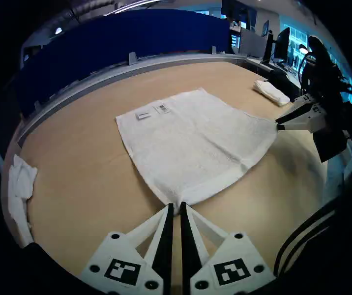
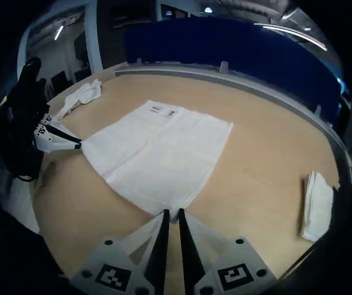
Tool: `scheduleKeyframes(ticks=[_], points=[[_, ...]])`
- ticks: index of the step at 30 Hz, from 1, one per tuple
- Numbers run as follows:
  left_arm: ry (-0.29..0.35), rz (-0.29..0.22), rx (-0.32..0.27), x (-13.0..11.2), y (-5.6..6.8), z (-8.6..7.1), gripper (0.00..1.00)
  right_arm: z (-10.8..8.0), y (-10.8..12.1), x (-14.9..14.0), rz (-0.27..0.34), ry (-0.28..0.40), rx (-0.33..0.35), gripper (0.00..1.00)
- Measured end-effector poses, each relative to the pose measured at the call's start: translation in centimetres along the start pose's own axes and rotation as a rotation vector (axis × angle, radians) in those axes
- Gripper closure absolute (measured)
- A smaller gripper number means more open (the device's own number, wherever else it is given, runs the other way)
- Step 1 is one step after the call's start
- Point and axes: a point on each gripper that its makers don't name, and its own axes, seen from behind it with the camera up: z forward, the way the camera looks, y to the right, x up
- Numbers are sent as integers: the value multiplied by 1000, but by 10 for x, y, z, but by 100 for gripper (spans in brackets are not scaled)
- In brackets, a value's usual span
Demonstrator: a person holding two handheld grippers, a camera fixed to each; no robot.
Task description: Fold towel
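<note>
The white towel [image 1: 195, 142] lies spread flat in the middle of the wooden table [image 1: 77, 162], one corner pointing at each gripper. The near corner runs in between the tips of the left gripper [image 1: 176, 205], whose fingers are drawn almost together and pinch the cloth, so the very tip of that corner is hidden between them. In the right gripper view it is the same: the right gripper [image 2: 172, 212] has its fingers nearly closed on the corner nearest it, and the cloth's tip disappears between them. From the left gripper view the right gripper shows off to the side at the towel's far right corner, with the hand and rig behind it just a dark shape that is hard to make out. Two small tags [image 1: 152, 112] sit on the towel near its far edge, too small to read. Towards the back right of the table lies a folded cloth [image 1: 272, 92], well apart from the towel; in the right gripper view it sits at the table's right edge, partly cut off by the picture's rim. A crumpled cloth [image 1: 21, 187] lies at the left edge of the table, its lower part lost in the dark margin. Behind the table runs a blue partition [image 1: 127, 34], and beyond it stand dim monitors [image 1: 274, 42] whose details I cannot tell.
</note>
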Motion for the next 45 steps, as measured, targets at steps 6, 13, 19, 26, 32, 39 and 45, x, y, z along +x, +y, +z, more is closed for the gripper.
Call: scheduleKeyframes(ticks=[6,13,19,26,32,39,45], points=[[9,-27,-7,10,5,-20,91,-22,-3,10,-3,11,-4,86],[6,-58,-25,15,18,-50,91,-52,-11,13,-11,13,-4,86],[1,-102,-38,16,30,-75,91,-75,-20,13,-1,8,5,86],[-4,-126,-52,13,42,-89,91,-88,-24,11,22,7,5,86],[-5,-140,-41,15,39,-85,91,-83,-24,11,18,-3,15,86],[-8,-166,-18,28,26,-77,91,-72,-16,26,-6,0,24,86],[-23,-189,10,42,12,-69,91,-58,0,48,-29,12,17,86]])
